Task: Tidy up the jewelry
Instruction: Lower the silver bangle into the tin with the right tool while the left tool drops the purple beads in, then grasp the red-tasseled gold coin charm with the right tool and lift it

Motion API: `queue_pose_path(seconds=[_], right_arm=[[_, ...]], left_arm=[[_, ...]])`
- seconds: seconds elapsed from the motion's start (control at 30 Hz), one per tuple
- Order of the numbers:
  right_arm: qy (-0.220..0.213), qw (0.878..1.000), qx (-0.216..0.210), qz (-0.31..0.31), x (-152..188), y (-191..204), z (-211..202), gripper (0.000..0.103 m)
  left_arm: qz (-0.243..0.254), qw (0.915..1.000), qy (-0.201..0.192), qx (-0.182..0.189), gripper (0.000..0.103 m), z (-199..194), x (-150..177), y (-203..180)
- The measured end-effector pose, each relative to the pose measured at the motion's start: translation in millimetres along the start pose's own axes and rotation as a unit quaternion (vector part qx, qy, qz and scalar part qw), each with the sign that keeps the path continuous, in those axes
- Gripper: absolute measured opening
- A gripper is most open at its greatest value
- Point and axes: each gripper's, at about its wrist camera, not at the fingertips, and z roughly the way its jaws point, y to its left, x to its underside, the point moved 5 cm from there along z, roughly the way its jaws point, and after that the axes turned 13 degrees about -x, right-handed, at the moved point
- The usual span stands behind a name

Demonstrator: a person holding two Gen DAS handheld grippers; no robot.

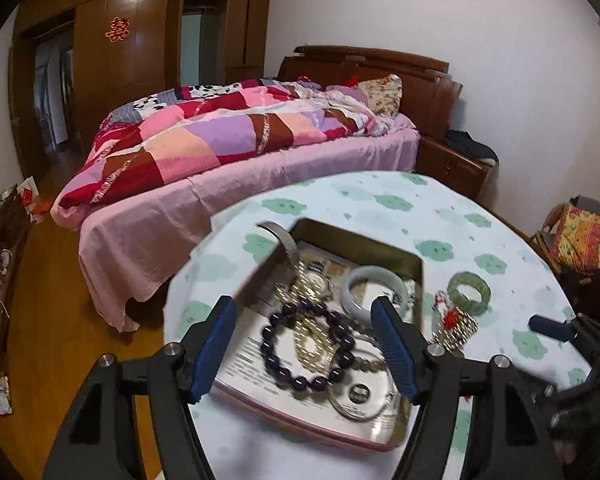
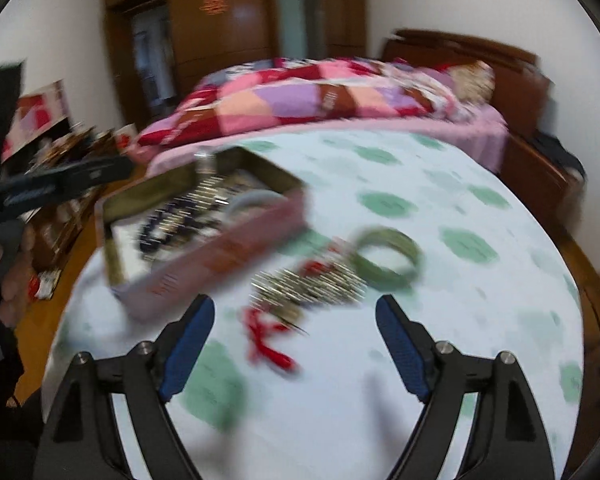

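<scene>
Where the round table (image 1: 452, 216) in its white cloth with green blotches fills the ground under both of your tongs, the bed (image 1: 236, 140) with its patchwork quilt lies beyond them, and the brown wardrobe (image 1: 132, 40) stands farther off still. The open tin (image 1: 364, 240), pink on its outer wall, sits directly ahead of your left gripper (image 1: 304, 344), whose blue-padded jaws stand wide apart above the tin's near half and hold nothing. Between those jaws, inside the tin, lies the purple bead bracelet (image 1: 306, 344), with a pale gold chain (image 1: 312, 340) heaped across it. Just beyond the right-hand jaw rests the pale jade bangle (image 1: 374, 286), also in the tin; a metal watch band (image 1: 282, 240) hangs over the tin's far left rim. Your right gripper (image 2: 296, 340) is likewise spread wide and empty, poised over the cloth. This view is motion-blurred. Just ahead of it, between its jaws and a little beyond, lies a gold-coloured chain piece (image 2: 308, 284) with a red cord (image 2: 268, 340) trailing toward the left-hand jaw. The green bangle (image 2: 388, 256) lies on the cloth past that, touching or nearly touching the chain; the blur hides which.
</scene>
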Motion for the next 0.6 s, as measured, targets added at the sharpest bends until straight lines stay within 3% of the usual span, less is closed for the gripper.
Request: queue_pose_path(seconds=[0.17,0.3,0.6], right_arm=[[0.009,0.999,0.013,0.033,13.8,-20.8,-2.9,0.085],[0.020,1.000,-0.010,0.014,12.0,-4.6,7.5,0.084],[0.081,0.995,-0.029,-0.049,17.5,26.2,44.2,0.065]], left_arm=[[0.018,0.9998,0.007,0.007,0.070,-1.1,9.1,-19.2],[0.036,0.9993,0.008,0.003,0.070,-2.0,15.4,-30.1],[0.033,0.9993,0.016,0.005,0.070,0.9,19.0,-31.9]])
